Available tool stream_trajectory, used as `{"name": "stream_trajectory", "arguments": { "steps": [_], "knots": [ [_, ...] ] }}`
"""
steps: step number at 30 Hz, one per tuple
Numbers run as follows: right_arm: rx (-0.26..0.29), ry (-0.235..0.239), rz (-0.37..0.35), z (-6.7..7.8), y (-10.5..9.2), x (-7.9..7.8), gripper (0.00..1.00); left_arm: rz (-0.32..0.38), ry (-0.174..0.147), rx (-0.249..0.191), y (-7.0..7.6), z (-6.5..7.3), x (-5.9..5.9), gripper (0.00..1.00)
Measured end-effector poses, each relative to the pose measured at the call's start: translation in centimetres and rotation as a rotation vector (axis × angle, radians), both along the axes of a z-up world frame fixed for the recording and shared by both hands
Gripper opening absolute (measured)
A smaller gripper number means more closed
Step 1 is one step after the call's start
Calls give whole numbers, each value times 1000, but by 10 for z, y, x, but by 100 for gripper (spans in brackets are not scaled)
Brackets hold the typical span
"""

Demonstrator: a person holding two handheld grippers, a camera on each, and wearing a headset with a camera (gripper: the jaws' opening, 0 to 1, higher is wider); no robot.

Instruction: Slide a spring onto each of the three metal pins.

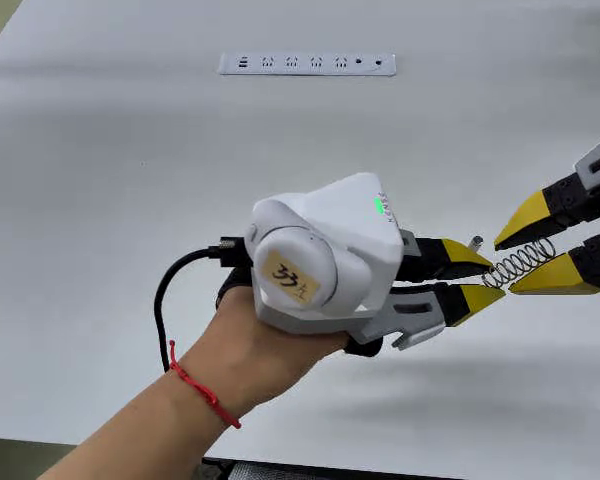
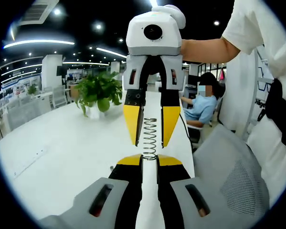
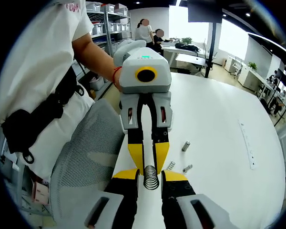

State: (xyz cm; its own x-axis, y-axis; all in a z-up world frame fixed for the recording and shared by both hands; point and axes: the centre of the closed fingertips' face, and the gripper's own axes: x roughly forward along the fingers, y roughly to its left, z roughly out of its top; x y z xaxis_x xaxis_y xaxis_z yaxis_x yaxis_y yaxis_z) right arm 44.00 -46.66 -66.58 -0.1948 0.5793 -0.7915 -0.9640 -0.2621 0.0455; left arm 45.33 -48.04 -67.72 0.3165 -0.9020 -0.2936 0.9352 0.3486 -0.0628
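Over the white table (image 1: pixel 130 200), my left gripper (image 1: pixel 492 280) points right, its jaws nearly together on a thin metal pin that is mostly hidden. A steel spring (image 1: pixel 525 260) runs from those tips into my right gripper (image 1: pixel 504 267), which comes in from the right and is shut on it. In the left gripper view the spring (image 2: pixel 149 133) rises from my left gripper (image 2: pixel 149 160) between the yellow fingers of the right gripper (image 2: pixel 150 142). End on, the spring (image 3: pixel 151 180) sits in my right gripper (image 3: pixel 150 174), facing the left gripper (image 3: pixel 148 164). Two pins (image 3: pixel 185 146) (image 3: pixel 187 168) lie on the table.
A loose spring (image 3: pixel 170 165) lies beside the pins, and one pin (image 1: pixel 475 241) shows just behind the grippers. A white power strip (image 1: pixel 307 64) lies at the far side. A grey mesh chair (image 2: pixel 238 181) stands by the table edge, and a potted plant (image 2: pixel 97 93) stands farther off.
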Motion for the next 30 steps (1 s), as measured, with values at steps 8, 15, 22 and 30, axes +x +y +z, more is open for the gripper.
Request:
{"name": "stream_trajectory", "arguments": {
  "steps": [8,15,22,30],
  "knots": [
    [-15,0,18,-2,1,-2,10,-2,-1,1,1,0,0,7],
    [-23,-8,24,-3,2,1,8,-1,-3,2,2,-1,1,7],
    [-34,-10,35,-5,1,1,7,-4,-4,4,3,-2,1,7],
    [-48,-3,32,-7,1,4,7,-8,-5,4,3,-2,-1,7]
  ]
}}
